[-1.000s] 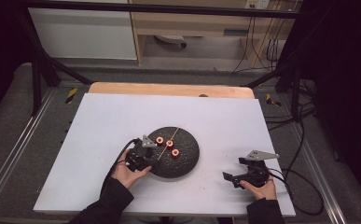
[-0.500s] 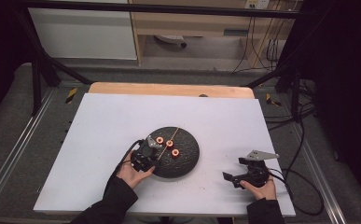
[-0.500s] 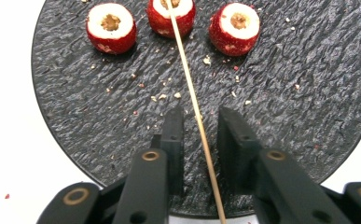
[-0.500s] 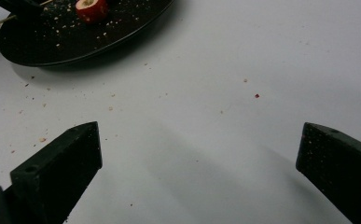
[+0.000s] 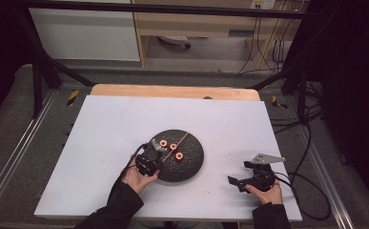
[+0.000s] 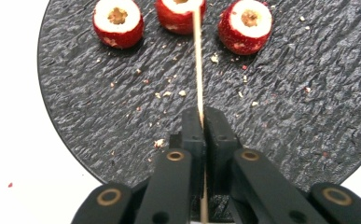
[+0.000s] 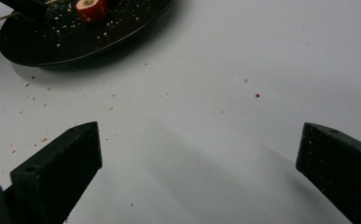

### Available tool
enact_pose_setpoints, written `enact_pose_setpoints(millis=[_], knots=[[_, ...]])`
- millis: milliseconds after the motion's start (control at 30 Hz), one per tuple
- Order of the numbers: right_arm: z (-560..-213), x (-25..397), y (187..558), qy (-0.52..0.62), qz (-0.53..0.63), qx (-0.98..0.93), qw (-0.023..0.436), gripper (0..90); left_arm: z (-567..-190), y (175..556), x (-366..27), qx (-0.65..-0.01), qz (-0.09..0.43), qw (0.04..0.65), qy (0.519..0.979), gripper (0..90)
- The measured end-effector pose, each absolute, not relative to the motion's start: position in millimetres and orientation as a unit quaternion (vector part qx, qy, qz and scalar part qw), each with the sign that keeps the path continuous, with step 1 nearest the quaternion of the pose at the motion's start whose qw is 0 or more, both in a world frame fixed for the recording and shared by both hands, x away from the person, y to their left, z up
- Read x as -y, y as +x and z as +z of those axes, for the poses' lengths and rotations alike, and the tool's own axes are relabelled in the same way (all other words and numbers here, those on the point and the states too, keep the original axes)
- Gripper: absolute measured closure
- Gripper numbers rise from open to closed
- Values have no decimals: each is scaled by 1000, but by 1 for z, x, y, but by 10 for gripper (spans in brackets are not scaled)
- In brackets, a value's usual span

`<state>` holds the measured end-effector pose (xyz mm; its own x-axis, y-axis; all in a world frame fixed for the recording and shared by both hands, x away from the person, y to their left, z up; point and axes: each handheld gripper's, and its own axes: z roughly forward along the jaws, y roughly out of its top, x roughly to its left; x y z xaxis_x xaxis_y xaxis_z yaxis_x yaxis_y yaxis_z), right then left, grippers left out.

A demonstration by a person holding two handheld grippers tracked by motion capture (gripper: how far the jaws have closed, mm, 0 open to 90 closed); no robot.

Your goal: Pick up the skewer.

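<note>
Skewer [image 5: 178, 142], a thin pale wooden stick, lies over the round black slate plate [image 5: 191, 164] in the high view, clamped by the left tongs [image 5: 154, 151]. Left gripper view: it should run straight through the middle cored red fruit piece [image 6: 180, 14], judging by alignment. Right gripper view: the right tongs [image 7: 199, 154] gape wide, empty, over the white tabletop [image 7: 243, 56].

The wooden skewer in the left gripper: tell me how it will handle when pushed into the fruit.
The wooden skewer is long and very thin, so it will probably flex or snap if pushed off-axis. The left gripper pinches it well back from its tip, so the tip may wander. The middle fruit piece is round and loose on the black plate; it could roll away.
</note>
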<state>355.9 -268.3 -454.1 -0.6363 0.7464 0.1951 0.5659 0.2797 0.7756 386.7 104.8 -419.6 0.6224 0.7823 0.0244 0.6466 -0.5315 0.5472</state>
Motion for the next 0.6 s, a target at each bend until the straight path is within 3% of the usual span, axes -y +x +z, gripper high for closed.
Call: enact_pose_setpoints(millis=[600], knots=[[-454, 268, 356, 416, 434, -792, 105, 9, -411, 378, -123, -409, 138, 308, 848, 886]])
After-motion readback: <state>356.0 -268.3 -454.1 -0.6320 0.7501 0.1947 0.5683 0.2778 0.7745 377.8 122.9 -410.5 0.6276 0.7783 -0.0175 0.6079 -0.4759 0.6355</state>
